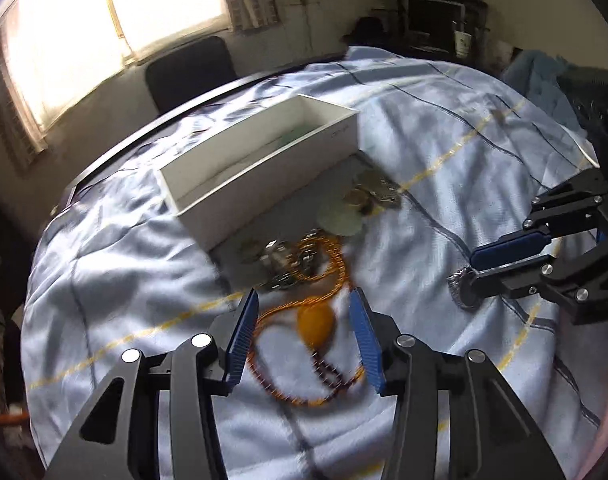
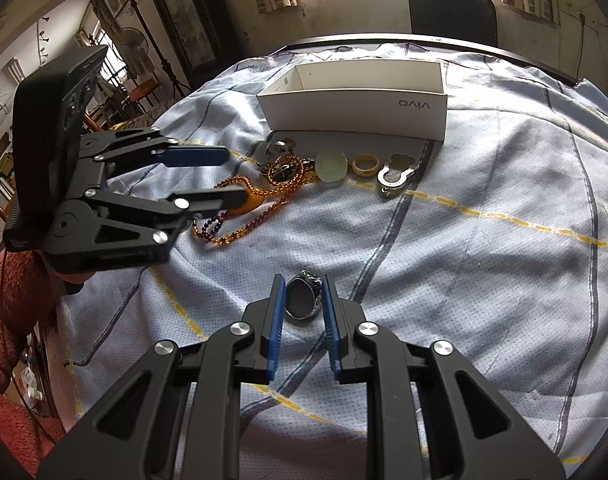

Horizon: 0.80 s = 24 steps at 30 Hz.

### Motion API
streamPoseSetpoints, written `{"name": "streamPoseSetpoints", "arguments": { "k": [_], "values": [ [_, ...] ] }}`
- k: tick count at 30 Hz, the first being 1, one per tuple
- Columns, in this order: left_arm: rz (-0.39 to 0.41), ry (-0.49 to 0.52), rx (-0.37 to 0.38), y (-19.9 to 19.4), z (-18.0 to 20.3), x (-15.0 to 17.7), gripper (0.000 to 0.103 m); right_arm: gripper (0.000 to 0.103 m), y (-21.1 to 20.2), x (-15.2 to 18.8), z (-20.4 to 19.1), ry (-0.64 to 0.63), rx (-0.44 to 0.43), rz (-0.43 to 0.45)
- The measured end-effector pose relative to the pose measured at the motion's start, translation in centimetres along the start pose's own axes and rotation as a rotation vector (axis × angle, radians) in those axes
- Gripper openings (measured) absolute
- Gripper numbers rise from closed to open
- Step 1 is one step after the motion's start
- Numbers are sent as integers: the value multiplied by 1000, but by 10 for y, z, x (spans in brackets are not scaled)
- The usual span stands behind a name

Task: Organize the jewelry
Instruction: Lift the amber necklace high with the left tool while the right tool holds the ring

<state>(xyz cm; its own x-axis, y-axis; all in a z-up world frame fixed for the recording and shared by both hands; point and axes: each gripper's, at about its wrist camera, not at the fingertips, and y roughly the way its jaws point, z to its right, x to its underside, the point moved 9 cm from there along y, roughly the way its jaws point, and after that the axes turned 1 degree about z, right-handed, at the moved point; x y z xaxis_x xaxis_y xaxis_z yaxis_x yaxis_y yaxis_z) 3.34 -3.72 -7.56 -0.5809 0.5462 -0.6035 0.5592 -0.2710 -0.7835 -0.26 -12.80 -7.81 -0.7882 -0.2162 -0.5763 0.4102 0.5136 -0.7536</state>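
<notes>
An amber bead necklace (image 1: 331, 272) with an orange pendant (image 1: 315, 322) lies on the cloth. My left gripper (image 1: 304, 296) is open, with a finger on each side of the pendant. In the right wrist view the left gripper (image 2: 236, 176) hovers low over that pendant (image 2: 250, 205). My right gripper (image 2: 303, 280) is shut on a silver ring (image 2: 304, 300) with a dark oval stone, held just above the cloth. In the left wrist view this right gripper (image 1: 469, 270) is at the right, with the ring (image 1: 459, 282) at its tips. An open white box (image 2: 355, 108) stands behind the jewelry.
In front of the box lie a pale green disc (image 2: 331, 166), a yellowish ring (image 2: 365, 164), a silver horseshoe clasp (image 2: 395, 176) and a heap of charms (image 2: 282, 160). A blue checked cloth (image 2: 483, 280) covers the round table. A dark chair (image 2: 451, 12) stands behind. A red knitted sleeve (image 2: 8, 320) is at the left.
</notes>
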Motion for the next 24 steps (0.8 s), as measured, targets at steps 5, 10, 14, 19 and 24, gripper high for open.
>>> {"name": "streamPoseSetpoints", "arguments": {
  "k": [5,10,14,19,24],
  "values": [
    [-38,72,51,16,21,-3,48,19,2,1,2,4,2,-7],
    [-81,90,82,25,32,3,24,19,2,1,2,7,3,-5],
    [-77,121,70,24,40,7,4,19,2,0,3,10,1,-4],
    [-65,21,148,18,31,3,4,19,-1,-1,4,13,-5,2],
    [6,-109,201,-9,3,-9,4,19,-2,-1,4,14,-7,2]
  ]
}}
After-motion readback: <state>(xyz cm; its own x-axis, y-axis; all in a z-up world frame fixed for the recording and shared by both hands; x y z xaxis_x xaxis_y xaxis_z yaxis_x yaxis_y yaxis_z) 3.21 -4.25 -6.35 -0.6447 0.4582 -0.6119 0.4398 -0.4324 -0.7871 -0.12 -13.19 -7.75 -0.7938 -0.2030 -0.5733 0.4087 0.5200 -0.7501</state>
